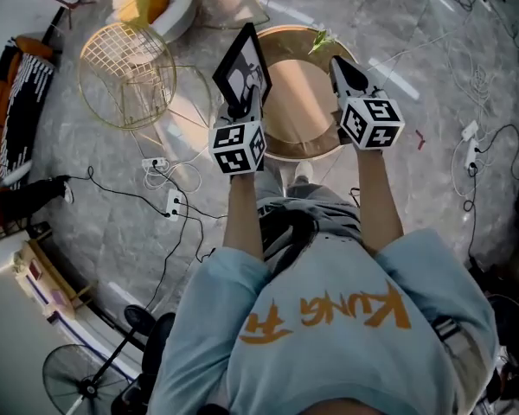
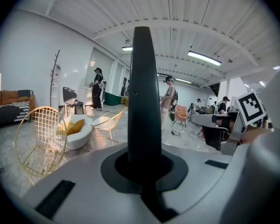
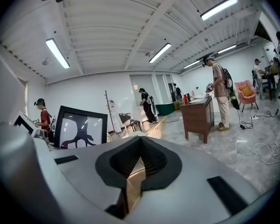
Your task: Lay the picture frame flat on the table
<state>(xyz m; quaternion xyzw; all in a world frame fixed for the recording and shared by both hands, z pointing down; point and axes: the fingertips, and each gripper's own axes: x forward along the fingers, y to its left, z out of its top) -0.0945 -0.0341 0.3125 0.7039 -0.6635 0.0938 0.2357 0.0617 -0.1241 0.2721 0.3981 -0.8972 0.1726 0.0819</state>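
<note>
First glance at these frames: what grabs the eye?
The black picture frame, held tilted up on edge by the left rim of the round wooden table, with the left tool shut on its lower edge. Next, the right tool, shut and empty at the table's right rim, and the gold wire basket on the floor to the left.

Under you is a grey marbled floor [image 1: 112, 206] crossed by black and white cables [image 1: 169, 188]. To your left stand a gold wire chair [image 1: 125, 74], a white seat with a yellow cushion [image 1: 156, 3] and an orange sofa [image 1: 17, 93]; a black fan [image 1: 82, 379] stands behind you. White walls [image 2: 23, 55] meet a ribbed white ceiling [image 3: 126, 27] lit by strip lights [image 3: 56, 52]. Further off are a brown desk [image 3: 198, 116] and a pink armchair [image 3: 245, 90]
</note>
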